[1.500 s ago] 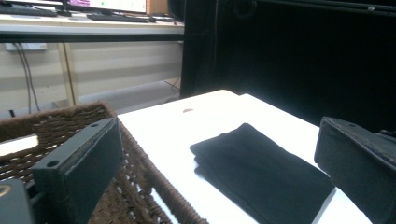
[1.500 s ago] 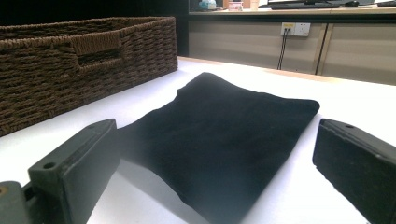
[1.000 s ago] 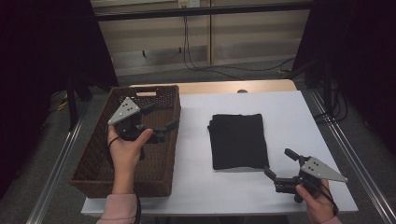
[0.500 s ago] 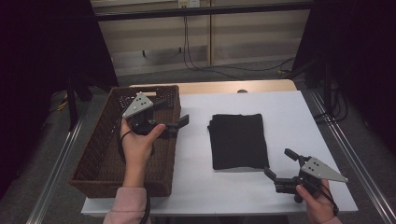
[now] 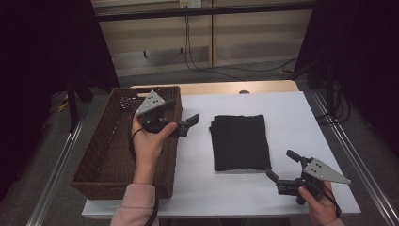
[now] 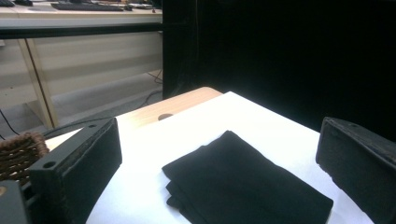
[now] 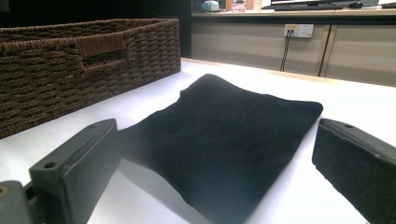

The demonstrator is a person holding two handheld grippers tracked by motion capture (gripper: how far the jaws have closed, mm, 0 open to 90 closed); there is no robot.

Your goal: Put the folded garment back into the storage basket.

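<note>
At the lower right of the high view we see the right gripper (image 5: 282,168) held just above the white tabletop (image 5: 301,117), its fingers spread wide and empty, aimed at the near right corner of the folded black cloth (image 5: 240,141). The cloth lies flat in the middle of that frame, a neat upright rectangle, matte and soft, darker than anything else on the white surface. In the right gripper view the cloth (image 7: 224,140) lies between the two black fingers but beyond their tips, and we notice its rounded, slightly puffed edge, which the high view flattens out. The left gripper view shows stacked layers at the cloth's (image 6: 243,186) near corner, so we read several folds. Further up and left in the high view, the left gripper (image 5: 192,123) hangs over the right rim of the brown wicker basket (image 5: 108,146), fingers wide apart and holding nothing, pointing toward the cloth. The basket (image 7: 70,65) shows a tight woven weave and a handle slot in the right gripper view.
</note>
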